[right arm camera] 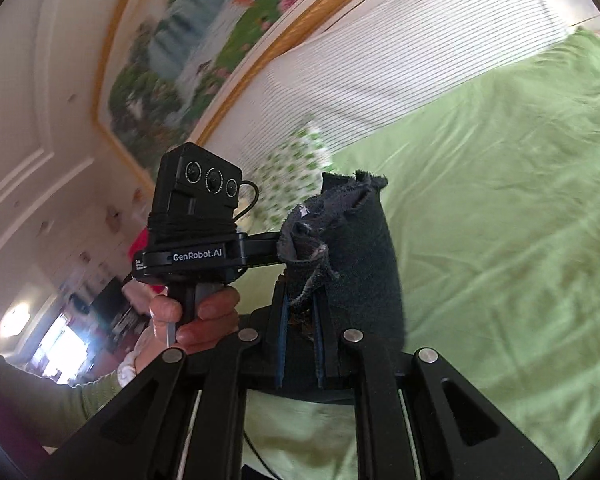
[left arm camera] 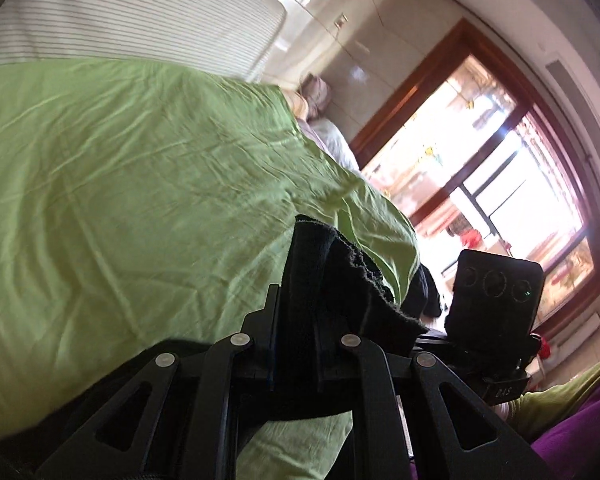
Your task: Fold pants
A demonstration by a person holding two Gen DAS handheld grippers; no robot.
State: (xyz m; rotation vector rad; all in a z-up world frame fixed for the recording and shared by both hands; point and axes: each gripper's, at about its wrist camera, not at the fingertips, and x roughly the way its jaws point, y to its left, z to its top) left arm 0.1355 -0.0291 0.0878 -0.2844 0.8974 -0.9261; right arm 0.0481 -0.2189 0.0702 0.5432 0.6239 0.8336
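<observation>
Left wrist view is filled mostly by the green bedspread (left arm camera: 132, 184), with the striped headboard (left arm camera: 140, 12) in the upper left and a bright window (left arm camera: 500, 184) at right. Both claws are pinching the dark pants (left arm camera: 340, 280) — the left gripper (left arm camera: 296, 320) at lower centre, the right gripper (right arm camera: 300, 312) gripping a frayed edge. The 2 grips sit close together, both lifted above the bed. My judgement: hold them level and tension even, then lay the fabric flat. A patterned pillow (right arm camera: 288, 172) lies upper centre in the right view — clear of the work.
</observation>
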